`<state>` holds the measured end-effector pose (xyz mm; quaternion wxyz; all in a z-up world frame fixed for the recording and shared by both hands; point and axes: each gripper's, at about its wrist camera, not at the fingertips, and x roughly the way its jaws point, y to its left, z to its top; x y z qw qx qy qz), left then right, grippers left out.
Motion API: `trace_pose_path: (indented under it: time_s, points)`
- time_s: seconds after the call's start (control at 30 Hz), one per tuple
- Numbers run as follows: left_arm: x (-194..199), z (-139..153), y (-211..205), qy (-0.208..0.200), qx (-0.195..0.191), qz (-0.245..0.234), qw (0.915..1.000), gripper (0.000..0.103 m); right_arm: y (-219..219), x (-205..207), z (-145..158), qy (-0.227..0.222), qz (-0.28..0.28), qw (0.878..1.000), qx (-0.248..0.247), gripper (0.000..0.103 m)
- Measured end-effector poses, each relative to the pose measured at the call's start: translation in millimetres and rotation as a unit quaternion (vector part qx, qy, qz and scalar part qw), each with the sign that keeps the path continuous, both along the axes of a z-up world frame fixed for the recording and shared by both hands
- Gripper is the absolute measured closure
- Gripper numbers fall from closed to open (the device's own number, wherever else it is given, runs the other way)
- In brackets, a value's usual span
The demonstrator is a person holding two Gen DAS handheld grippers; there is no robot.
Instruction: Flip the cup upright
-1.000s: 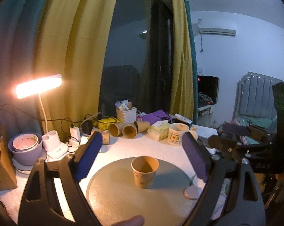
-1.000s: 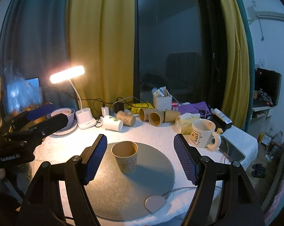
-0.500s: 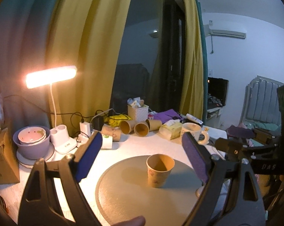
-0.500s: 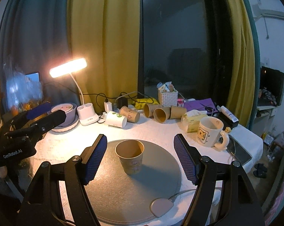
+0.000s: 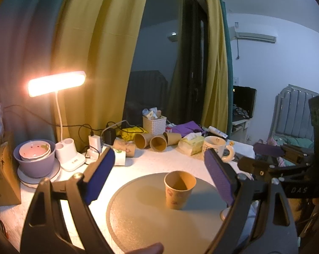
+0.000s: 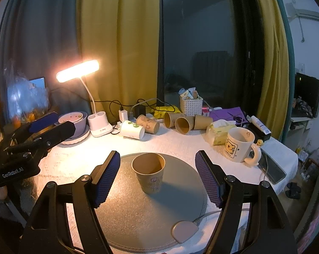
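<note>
A brown paper cup (image 5: pixel 180 189) stands upright, mouth up, on a round grey mat (image 5: pixel 151 218); it also shows in the right wrist view (image 6: pixel 149 175) on the same mat (image 6: pixel 138 211). My left gripper (image 5: pixel 159 175) is open and empty, its blue pads wide apart in front of the cup. My right gripper (image 6: pixel 157 173) is open and empty, with the cup seen between its pads but farther off. Each gripper shows at the edge of the other's view: the right one (image 5: pixel 271 165) and the left one (image 6: pixel 43 127).
Several paper cups (image 6: pixel 176 122) lie on their sides at the back. A lit desk lamp (image 6: pixel 78 71), stacked bowls (image 6: pixel 72 120), a white basket (image 6: pixel 191 104), tissues (image 6: pixel 220 131), a bear mug (image 6: pixel 239 144) and a phone (image 6: pixel 271 165) crowd the white table.
Both grippers have drawn back and lifted a little from the upright cup. In the left wrist view the cup has shifted to the right. The cup itself has not moved.
</note>
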<state>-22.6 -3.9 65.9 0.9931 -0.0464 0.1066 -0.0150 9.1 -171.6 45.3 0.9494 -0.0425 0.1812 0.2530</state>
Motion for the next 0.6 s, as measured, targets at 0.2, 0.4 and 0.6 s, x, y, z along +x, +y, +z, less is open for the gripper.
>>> trace_pose_path:
  time_s: [0.2,0.4,0.6]
  points:
    - [0.5,-0.3,0.3,0.001,-0.001,0.000,1.0000,0.016,1.5,0.0,-1.4,0.003,0.001,1.000,0.000,0.027]
    - [1.0,-1.7,0.1,0.004,-0.003,0.001,1.0000,0.016,2.5,0.5,-2.7,0.005,0.001,1.000,0.001,0.027]
    - [0.8,-2.1,-0.4,0.004,-0.003,-0.003,1.0000,0.016,2.5,2.2,-2.2,0.006,0.000,1.000,0.000,0.027]
